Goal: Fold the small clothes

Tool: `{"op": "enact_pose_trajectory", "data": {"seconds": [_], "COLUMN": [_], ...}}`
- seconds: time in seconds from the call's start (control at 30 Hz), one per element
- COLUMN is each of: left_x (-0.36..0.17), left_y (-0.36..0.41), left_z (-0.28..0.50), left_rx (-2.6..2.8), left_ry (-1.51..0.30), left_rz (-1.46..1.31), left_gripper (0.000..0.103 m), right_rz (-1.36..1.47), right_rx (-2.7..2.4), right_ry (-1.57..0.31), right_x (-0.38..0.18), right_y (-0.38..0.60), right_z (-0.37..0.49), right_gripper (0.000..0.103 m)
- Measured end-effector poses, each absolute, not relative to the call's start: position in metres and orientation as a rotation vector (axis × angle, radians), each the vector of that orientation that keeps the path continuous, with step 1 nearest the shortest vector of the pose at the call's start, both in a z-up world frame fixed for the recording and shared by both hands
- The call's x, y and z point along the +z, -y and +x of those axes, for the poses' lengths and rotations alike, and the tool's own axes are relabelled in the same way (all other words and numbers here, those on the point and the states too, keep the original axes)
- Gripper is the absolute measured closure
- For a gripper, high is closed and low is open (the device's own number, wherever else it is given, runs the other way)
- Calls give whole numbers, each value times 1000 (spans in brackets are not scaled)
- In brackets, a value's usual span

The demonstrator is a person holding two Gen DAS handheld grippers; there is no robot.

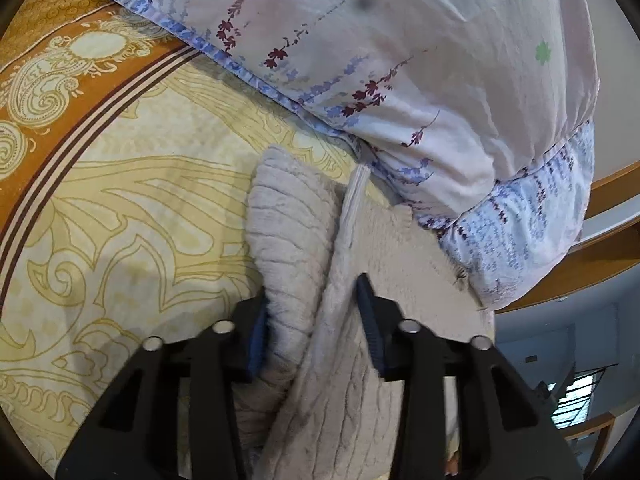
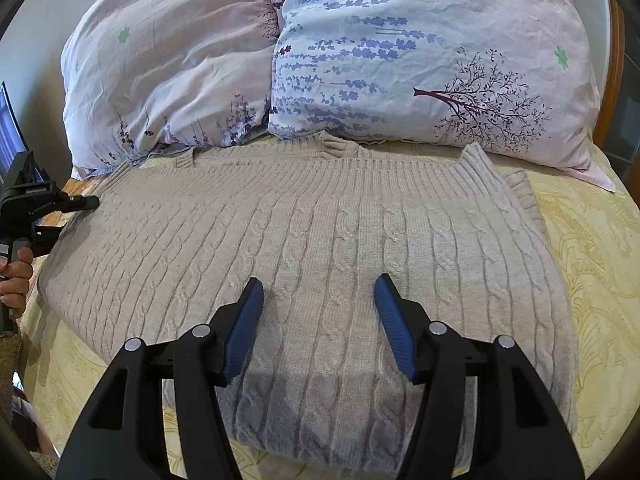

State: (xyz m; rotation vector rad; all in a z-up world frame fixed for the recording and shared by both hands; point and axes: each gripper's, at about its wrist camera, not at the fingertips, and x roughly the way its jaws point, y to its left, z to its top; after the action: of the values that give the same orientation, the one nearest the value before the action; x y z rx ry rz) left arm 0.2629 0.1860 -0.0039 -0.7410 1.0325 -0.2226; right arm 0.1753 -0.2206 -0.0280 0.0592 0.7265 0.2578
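Observation:
A beige cable-knit sweater (image 2: 320, 240) lies flat across the bed, its ribbed neck toward the pillows. My right gripper (image 2: 319, 292) is open and empty, hovering just above the sweater's middle. In the left wrist view a bunched fold of the same sweater (image 1: 316, 312) fills the gap between the blue pads of my left gripper (image 1: 314, 304), whose jaws stand fairly wide around the fabric. The left gripper also shows in the right wrist view (image 2: 80, 202) at the sweater's left edge, held by a hand.
Two floral pillows (image 2: 420, 60) lie against the headboard just behind the sweater. The yellow patterned bedsheet (image 1: 140, 208) with an orange border (image 1: 48, 92) covers the bed. A wooden bed frame (image 1: 600, 256) and a window lie at the right.

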Motion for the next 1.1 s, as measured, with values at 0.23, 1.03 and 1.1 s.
{"op": "enact_pose_trajectory", "data": {"seconds": [0.23,1.03,1.1], "left_x": [13,9,17], "left_y": [-179,112,108], "left_z": [257,284,278], "left_rx": [-259,-838,-903], "left_ry": [-979,-1157,-1138], "left_rz": [-815,-941,-942], "left_gripper": [83,87,84], "right_rz": [166,418,447], "right_rx": [294,287,272], "right_ry": [-733,-670,-679], "right_x": [-25,-14,-14], "right_y": [232,322,336], "right_z": [176,164,163], "right_gripper": [42,41,41]}}
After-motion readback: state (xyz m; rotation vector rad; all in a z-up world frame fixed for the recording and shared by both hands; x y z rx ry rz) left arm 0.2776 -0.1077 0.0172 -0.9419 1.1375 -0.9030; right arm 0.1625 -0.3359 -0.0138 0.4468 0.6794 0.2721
